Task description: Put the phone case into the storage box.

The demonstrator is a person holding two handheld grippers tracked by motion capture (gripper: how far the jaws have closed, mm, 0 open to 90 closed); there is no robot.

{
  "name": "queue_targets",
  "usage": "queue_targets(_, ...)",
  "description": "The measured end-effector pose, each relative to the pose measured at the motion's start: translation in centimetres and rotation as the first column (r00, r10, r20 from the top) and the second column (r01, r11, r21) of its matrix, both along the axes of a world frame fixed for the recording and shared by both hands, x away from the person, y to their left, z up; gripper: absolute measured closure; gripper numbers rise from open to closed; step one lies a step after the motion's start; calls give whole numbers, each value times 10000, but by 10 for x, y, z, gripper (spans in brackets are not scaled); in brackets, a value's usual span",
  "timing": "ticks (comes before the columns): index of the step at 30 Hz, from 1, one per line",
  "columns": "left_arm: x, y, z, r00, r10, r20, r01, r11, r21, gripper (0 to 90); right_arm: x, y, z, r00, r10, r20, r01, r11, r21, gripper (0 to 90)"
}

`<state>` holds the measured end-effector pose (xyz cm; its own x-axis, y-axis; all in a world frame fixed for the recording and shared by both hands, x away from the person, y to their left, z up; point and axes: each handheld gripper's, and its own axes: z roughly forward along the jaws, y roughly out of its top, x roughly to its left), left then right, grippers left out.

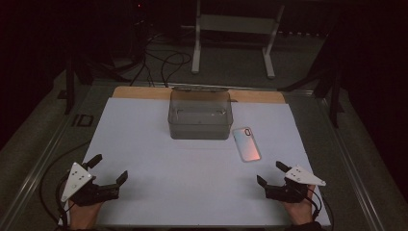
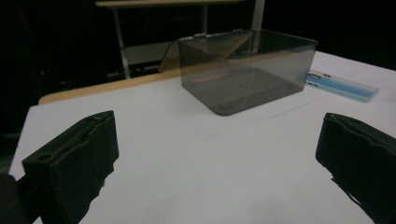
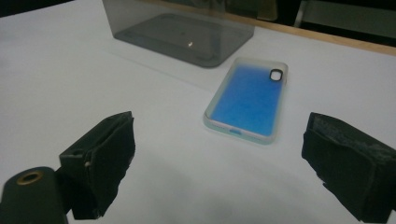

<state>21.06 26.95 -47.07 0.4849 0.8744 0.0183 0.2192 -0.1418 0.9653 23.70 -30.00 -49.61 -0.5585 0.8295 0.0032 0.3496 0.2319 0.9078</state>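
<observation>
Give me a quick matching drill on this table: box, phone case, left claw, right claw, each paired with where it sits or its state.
Things:
1. box
2. phone case
3. left claw
4. right claw

Places or states:
A. lying flat, just right of the clear container
B. open, at the near right corner of the white sheet
C. see-through, nothing inside, at the far middle
D. open, at the near left corner

Pairs: 1-C, 2-A, 3-D, 4-B

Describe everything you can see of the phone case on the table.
The phone case is a slim rectangle with rounded corners, a clear pale rim and a blue panel that looks iridescent from above. A dark-edged camera cutout sits in one far corner. It lies flat on the white table sheet, just right of the smoky transparent box and apart from it. Nothing touches it.
</observation>
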Motion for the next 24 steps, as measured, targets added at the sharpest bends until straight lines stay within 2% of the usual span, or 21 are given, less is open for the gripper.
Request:
queue_targets(8, 1, 0, -3, 9997, 205, -166, -206, 9998, -12, 1, 0, -3, 0, 10000, 13, 15, -13, 9997, 244, 95)
queue_targets(12, 2, 3, -4, 9987, 385, -331, -390, 9992, -126, 1, 1, -1, -1, 9999, 137, -82, -135, 9997, 216, 95)
queue_targets(16, 2, 3, -4, 9988, 382, -303, -388, 9991, -189, 1, 1, -1, -1, 9998, 139, -130, -135, 9995, 287, 95)
queue_targets(24, 3, 0, -5, 9987, 395, -331, -394, 9992, 38, 1, 2, -2, 0, 9999, 69, -78, -66, 9991, 419, 95)
